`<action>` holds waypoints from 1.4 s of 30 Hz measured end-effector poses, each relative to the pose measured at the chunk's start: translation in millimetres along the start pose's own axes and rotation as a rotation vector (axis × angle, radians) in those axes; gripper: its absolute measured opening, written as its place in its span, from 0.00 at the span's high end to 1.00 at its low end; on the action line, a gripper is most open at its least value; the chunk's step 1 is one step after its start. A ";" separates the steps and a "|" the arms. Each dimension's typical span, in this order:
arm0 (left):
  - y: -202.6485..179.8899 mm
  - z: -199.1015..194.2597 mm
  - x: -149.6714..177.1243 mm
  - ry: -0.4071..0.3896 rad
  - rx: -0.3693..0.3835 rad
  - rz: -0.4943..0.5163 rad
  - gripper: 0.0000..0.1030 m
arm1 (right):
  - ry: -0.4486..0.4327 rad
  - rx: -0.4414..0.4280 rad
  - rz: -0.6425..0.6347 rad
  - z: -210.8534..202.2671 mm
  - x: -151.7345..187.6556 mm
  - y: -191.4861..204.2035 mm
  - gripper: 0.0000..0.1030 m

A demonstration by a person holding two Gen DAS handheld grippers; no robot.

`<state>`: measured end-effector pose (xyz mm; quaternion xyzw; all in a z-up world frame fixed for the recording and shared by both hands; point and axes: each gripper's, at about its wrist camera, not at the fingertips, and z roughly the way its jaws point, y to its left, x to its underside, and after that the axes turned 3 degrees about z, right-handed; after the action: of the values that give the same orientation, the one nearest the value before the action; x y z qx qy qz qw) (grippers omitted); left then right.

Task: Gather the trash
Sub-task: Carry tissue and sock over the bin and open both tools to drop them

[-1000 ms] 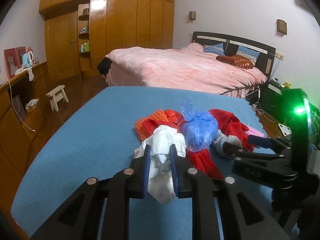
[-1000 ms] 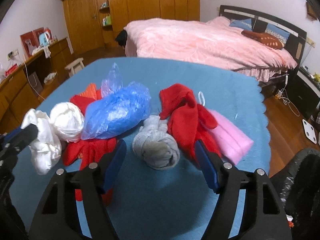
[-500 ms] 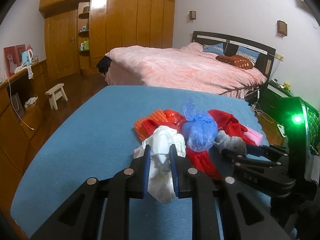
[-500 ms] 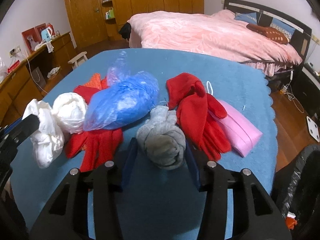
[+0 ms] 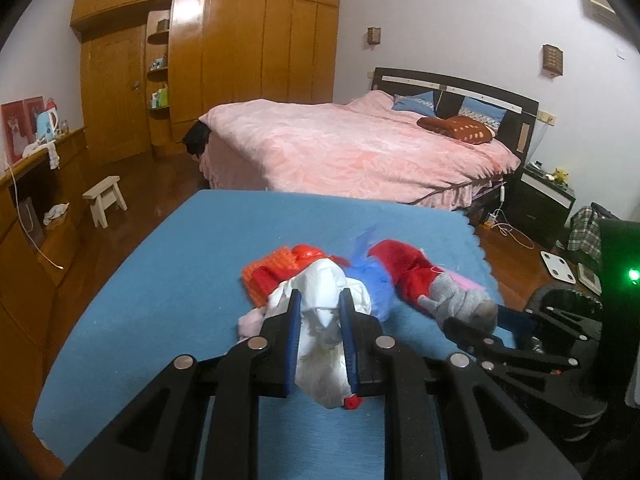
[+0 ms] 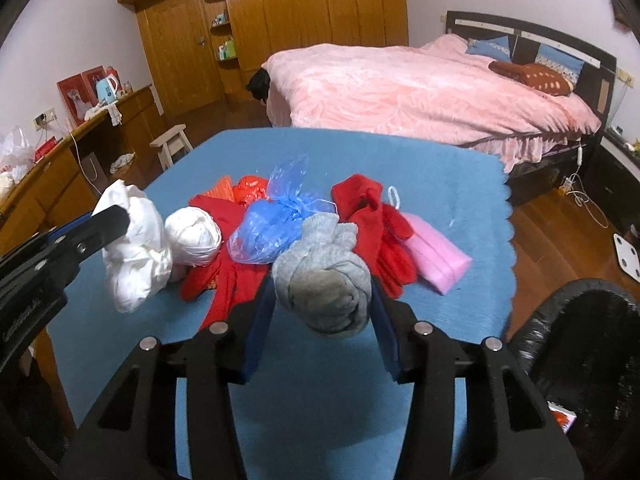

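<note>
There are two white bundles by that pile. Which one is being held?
The crumpled white bag, nearer the table's left edge, is clamped in the left tongs. The round white wad beside it lies free on the blue table.

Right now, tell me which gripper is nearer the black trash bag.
Right. The right gripper, shut on the grey sock bundle, sits just beside the black trash bag; the left gripper holds white trash across the table.

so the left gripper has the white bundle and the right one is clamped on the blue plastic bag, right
Not quite. The left gripper does hold the white bundle, but the right gripper is clamped on the grey rolled sock, not the blue plastic bag, which lies on the blue cloth behind it. The right wrist view shows this.
</note>
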<state>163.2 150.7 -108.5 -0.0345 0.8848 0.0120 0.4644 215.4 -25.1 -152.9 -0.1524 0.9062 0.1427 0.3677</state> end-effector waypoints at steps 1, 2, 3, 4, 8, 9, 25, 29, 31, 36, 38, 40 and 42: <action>-3.2 -2.0 -2.2 0.000 0.008 0.001 0.82 | -0.005 0.001 0.002 -4.2 0.6 -1.8 0.56; -6.6 -4.1 -3.9 -0.001 0.015 0.003 0.82 | -0.010 0.003 0.004 -8.4 0.9 -3.7 0.56; -9.2 -5.6 -5.1 -0.002 0.018 0.006 0.82 | -0.016 0.006 0.007 -13.4 1.2 -5.9 0.56; -12.9 -7.0 -6.6 -0.003 0.022 0.011 0.82 | -0.025 0.011 0.009 -19.8 1.8 -9.2 0.56; -29.6 -12.5 -11.7 -0.007 0.046 0.031 0.82 | -0.049 0.029 0.021 -39.8 4.4 -21.2 0.56; -33.8 -13.7 -12.7 -0.008 0.051 0.036 0.82 | -0.053 0.032 0.025 -43.7 4.5 -23.9 0.56; -131.6 -25.5 -25.1 -0.029 0.199 0.154 0.82 | -0.120 0.180 0.129 -112.9 26.8 -104.2 0.56; -155.9 -27.0 -24.4 -0.027 0.235 0.185 0.82 | -0.132 0.220 0.159 -126.6 35.8 -126.8 0.56; -168.8 -26.6 -24.0 -0.023 0.257 0.199 0.82 | -0.136 0.236 0.172 -131.8 40.3 -135.7 0.56; -195.3 -26.4 -20.3 -0.017 0.300 0.229 0.82 | -0.146 0.275 0.203 -145.8 51.7 -157.8 0.56; -207.0 -26.2 -19.2 -0.015 0.317 0.244 0.82 | -0.148 0.288 0.218 -150.2 56.0 -165.6 0.56; -217.1 -25.9 -17.9 -0.012 0.332 0.254 0.82 | -0.149 0.301 0.230 -153.7 59.5 -173.3 0.56; -225.5 -25.0 -16.7 -0.010 0.344 0.263 0.82 | -0.150 0.315 0.244 -157.4 64.4 -182.9 0.56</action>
<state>168.4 -74.7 -78.2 0.1613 0.8683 -0.0785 0.4624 143.1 -261.4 -117.0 0.0287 0.8992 0.0534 0.4334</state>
